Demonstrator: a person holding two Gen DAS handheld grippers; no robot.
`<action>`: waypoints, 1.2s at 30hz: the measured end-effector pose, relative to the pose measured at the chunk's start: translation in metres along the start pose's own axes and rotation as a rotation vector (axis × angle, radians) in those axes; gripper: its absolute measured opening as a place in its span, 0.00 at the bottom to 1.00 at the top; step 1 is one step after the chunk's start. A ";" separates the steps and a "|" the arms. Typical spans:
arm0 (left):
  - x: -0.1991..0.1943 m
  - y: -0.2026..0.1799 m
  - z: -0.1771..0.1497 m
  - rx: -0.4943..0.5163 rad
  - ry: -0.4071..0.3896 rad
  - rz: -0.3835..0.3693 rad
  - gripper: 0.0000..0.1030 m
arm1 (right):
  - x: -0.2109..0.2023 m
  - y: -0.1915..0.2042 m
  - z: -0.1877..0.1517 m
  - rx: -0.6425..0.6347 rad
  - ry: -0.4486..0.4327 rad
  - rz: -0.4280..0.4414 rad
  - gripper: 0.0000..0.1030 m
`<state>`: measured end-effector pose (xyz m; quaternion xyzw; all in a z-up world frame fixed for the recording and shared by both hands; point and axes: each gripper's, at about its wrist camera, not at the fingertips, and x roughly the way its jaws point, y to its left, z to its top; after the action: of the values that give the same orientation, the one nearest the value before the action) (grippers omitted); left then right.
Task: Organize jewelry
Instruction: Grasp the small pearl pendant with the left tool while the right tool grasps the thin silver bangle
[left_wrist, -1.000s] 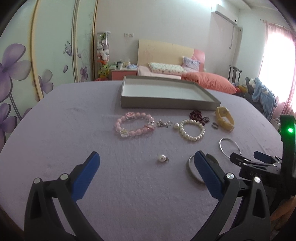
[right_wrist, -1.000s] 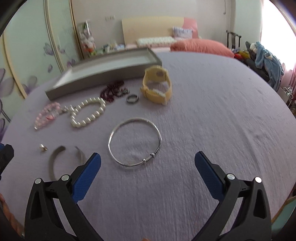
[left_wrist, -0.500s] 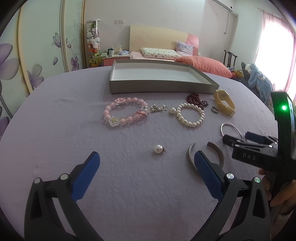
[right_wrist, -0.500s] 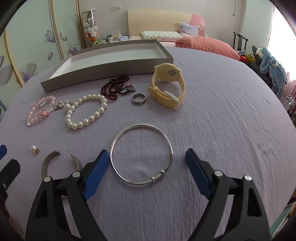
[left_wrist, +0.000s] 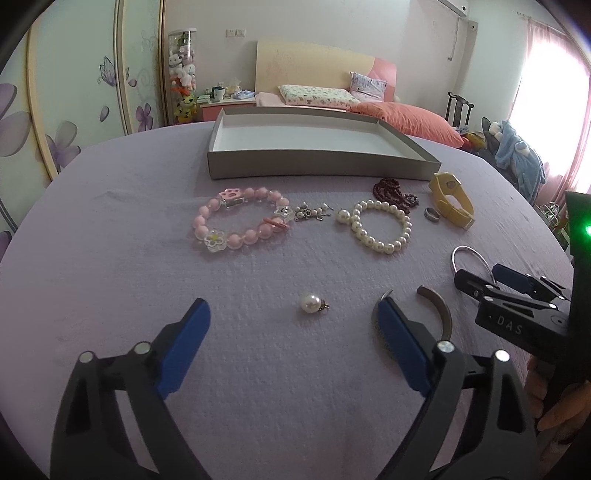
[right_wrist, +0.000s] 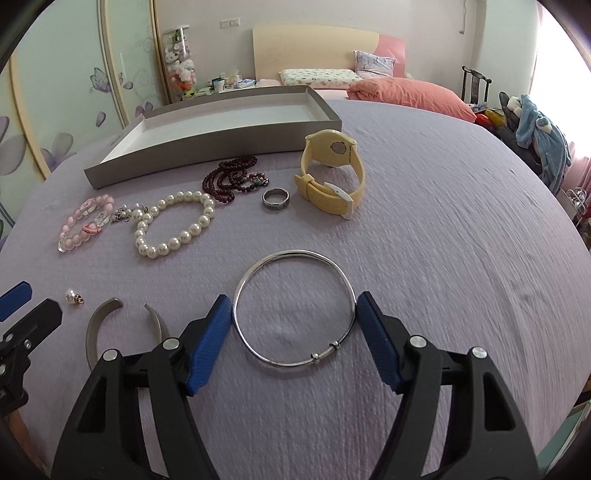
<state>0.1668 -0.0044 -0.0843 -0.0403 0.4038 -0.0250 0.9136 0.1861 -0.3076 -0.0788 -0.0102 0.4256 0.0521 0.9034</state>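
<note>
Right gripper closing around thin silver bangle flat on lilac cloth — blue pads at its rim, contact uncertain. Left gripper closing too, apart — small loose pearl pendant just beyond. Grey cardboard tray far behind.

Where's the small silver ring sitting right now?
In the right wrist view the silver ring lies on the purple cloth, between the dark red bead strand on its left and the yellow watch on its right, in front of the grey tray.
</note>
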 end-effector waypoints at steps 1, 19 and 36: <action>0.001 -0.001 -0.001 -0.001 0.003 -0.001 0.79 | 0.000 -0.001 0.000 0.002 0.000 0.001 0.68; 0.026 -0.021 0.006 0.011 0.062 -0.040 0.23 | 0.001 -0.002 0.000 0.004 -0.002 0.007 0.68; 0.027 -0.024 0.006 0.015 0.054 -0.014 0.16 | 0.002 -0.002 -0.001 0.004 -0.002 0.008 0.68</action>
<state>0.1891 -0.0303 -0.0985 -0.0358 0.4280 -0.0356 0.9024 0.1868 -0.3095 -0.0805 -0.0068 0.4246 0.0550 0.9037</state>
